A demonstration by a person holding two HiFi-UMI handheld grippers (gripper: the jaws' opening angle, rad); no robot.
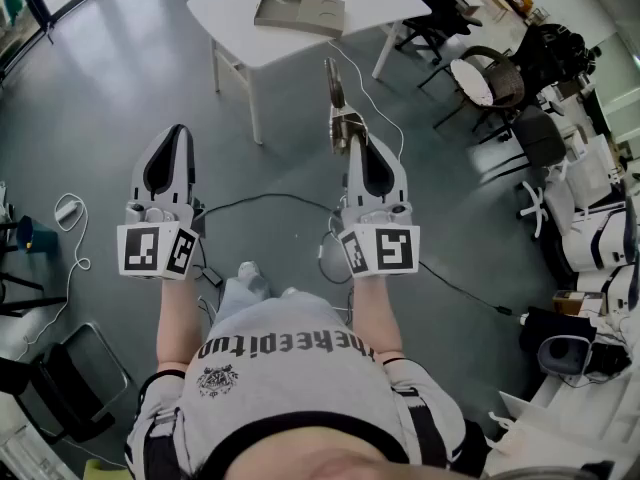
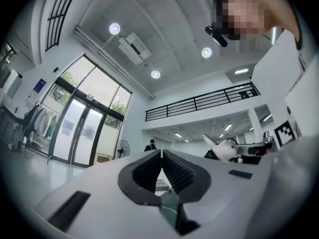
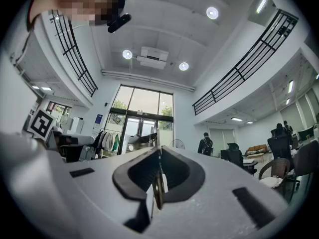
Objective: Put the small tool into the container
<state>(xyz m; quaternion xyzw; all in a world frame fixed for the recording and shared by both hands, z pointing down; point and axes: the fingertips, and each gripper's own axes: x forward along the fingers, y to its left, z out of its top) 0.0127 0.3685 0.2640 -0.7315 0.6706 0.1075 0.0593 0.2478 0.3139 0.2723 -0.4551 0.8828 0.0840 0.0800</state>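
Closest in is the person's grey T-shirt (image 1: 290,378), its chest lettering upside down from the head view and seemingly reading "thekeepitup" above a small dark crest whose own print is too small to read. No other writing is legible; each gripper carries only black-and-white square markers on its cube.

Both bare forearms (image 1: 178,318) reach straight forward from the torso, side by side and about level, over a grey floor (image 1: 120,78) crossed by a thin cable (image 1: 270,200).

The right gripper (image 1: 351,140) has its 2 jaws clamped on the small tool (image 1: 336,93) – a flat, thin metal piece that sticks out past the jaw tips and points away from the person. In the right gripper view it shows edge-on, pinched between the dark ribbed pads (image 3: 174,171).

The left gripper (image 1: 180,128) has its jaws closed together at the tips with nothing between them; the left gripper view shows the 2 pads (image 2: 179,171) meeting along 1 line.

The container (image 1: 300,12) – a shallow tan tray – lies on a white table (image 1: 230,23) beyond the tool's free end and slightly to its left, well apart from it. Relative to the left gripper it sits ahead and to the right.
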